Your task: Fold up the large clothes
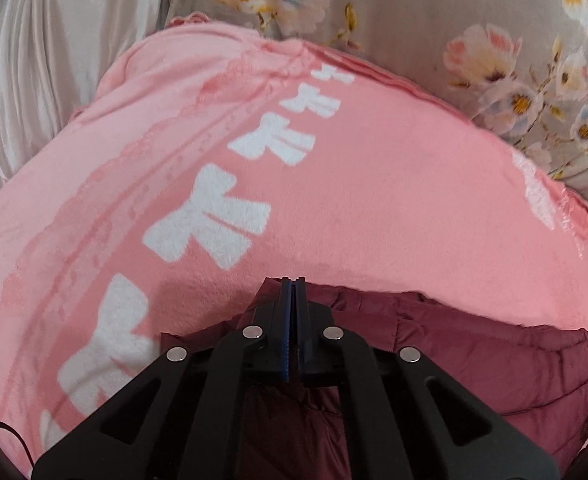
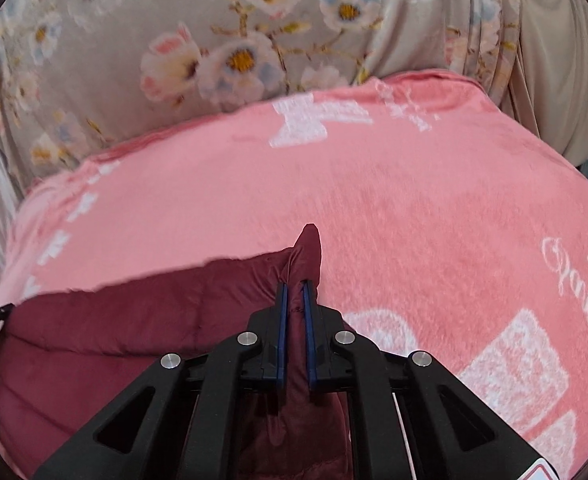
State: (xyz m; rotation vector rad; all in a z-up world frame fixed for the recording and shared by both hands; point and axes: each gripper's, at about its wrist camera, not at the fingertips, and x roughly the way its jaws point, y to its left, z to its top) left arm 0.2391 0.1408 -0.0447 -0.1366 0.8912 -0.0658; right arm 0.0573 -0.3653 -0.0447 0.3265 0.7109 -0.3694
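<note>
Between the right gripper's narrow jaws, pinching a bunched corner of the maroon padded garment, with the left gripper closed tight on the opposite edge, apparently lifting both ends above the pink blanket for folding.

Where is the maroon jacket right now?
The maroon puffer jacket lies at the near edge of the pink blanket, its corner pinched in the right tool.
</note>
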